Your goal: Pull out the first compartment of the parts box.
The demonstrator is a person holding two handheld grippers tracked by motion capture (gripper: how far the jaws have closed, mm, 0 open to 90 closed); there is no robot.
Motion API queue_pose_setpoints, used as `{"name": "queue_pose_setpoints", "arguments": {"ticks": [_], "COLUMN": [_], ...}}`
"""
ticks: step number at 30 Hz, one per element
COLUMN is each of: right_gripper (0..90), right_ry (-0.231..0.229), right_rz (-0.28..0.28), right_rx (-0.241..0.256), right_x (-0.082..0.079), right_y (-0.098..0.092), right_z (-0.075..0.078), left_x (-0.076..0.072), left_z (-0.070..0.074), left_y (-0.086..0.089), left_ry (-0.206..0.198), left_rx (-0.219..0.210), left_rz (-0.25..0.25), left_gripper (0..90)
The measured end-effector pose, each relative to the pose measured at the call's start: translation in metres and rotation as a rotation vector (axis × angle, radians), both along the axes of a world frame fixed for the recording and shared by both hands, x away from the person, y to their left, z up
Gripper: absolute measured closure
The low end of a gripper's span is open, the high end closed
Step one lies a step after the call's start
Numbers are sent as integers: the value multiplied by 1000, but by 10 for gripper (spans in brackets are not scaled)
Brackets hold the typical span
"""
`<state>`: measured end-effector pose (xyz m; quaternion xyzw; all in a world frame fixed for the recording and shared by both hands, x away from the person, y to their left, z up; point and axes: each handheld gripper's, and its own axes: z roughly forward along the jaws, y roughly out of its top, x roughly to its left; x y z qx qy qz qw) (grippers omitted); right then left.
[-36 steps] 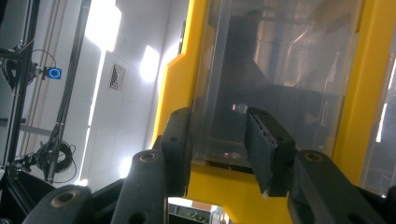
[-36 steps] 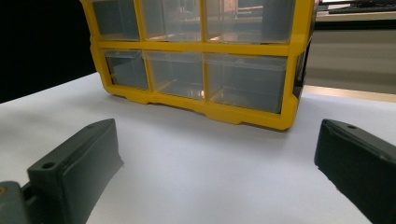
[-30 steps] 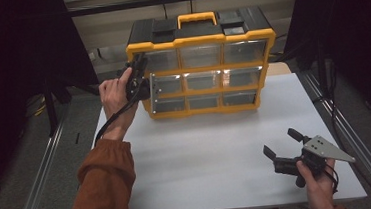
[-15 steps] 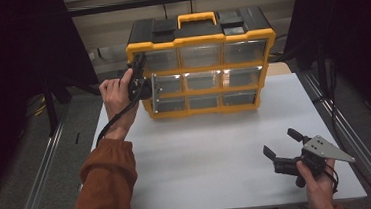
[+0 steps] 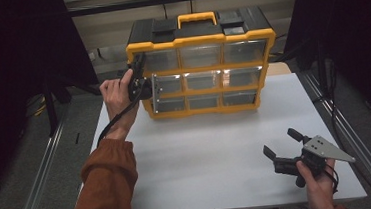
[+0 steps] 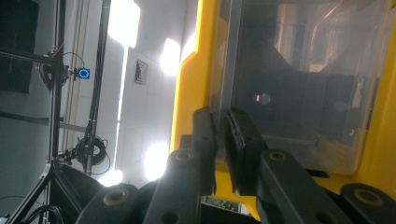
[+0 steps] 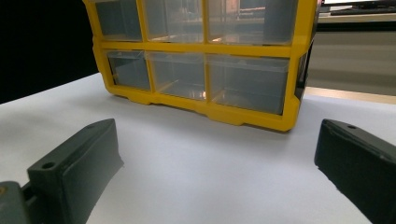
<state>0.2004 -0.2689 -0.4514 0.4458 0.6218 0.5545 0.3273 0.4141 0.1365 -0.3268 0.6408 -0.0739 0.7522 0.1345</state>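
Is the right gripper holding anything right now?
No, the right gripper has its two black jaws spread wide over the bare white table, well short of the yellow plastic drawer organiser.

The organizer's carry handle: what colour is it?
Yellow; the carry handle on the organizer shows best in the high view.

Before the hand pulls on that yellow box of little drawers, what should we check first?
1. Left tongs pinch the edge of the left middle drawer: ok, jaws nearly together on its clear rim.
2. Drawer started out: ok, it juts slightly.
3. Organizer stands flat on the table: ok.
4. Space in front of the drawers: ok.
5. Right tongs out of the way: ok, open, near the table's front right.
6. Anything inside the drawer: cannot tell.
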Motion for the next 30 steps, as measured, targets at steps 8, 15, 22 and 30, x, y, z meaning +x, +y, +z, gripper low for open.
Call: {"name": "queue_pose_setpoints", "arguments": {"ticks": [8,15,22,30], "right_gripper": [0,0,0,0], "right_ry": [0,-8,-8,-11], "right_rz": [-4,-8,-4,-1], "right_rx": [2,3,3,3], "right_x": [0,-1,-1,0], "right_y": [0,-1,0,0], "right_z": [0,0,1,0], "left_x": [-2,-5,-9,-15], "left_z": [0,2,1,1], "left_y": [1,2,2,3], "left_ry": [-4,-8,-6,-14], "left_rx": [5,27,17,9], "left_rz": [-3,-18,-8,-15], "left_gripper": [824,822,822,821]}}
